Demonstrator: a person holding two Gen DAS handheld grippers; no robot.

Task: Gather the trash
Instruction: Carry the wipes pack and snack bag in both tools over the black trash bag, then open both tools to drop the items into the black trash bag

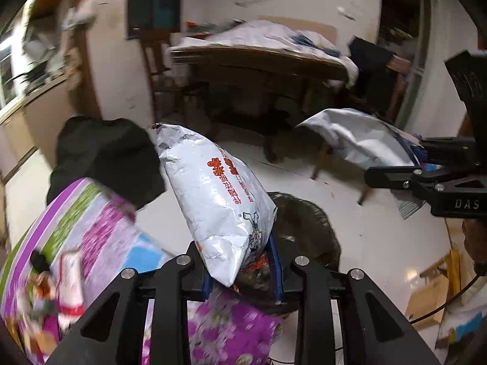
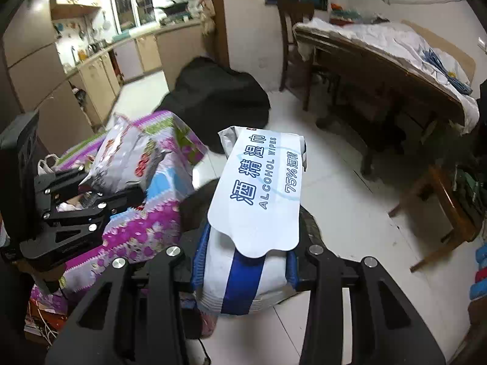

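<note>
Two hand-held grippers tilt downward over the floor. The left hand-held gripper [image 1: 240, 270] pinches a crinkled white packet [image 1: 219, 200]; the right hand-held gripper [image 2: 246, 270] clamps a wipes pack [image 2: 258, 194]. Beyond lie a floral cloth [image 2: 152, 213] and a worktop [image 2: 380, 60].

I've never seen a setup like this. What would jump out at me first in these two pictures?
Probably the alcohol wipes pack, white and blue with bold print, clamped in the right tool at the centre of its view. Next, the crinkled silver snack bag pinched in the left tool, raised above the white floor. Beside both, on the left, lies a loud purple floral cloth, with a black bag behind it.
</note>
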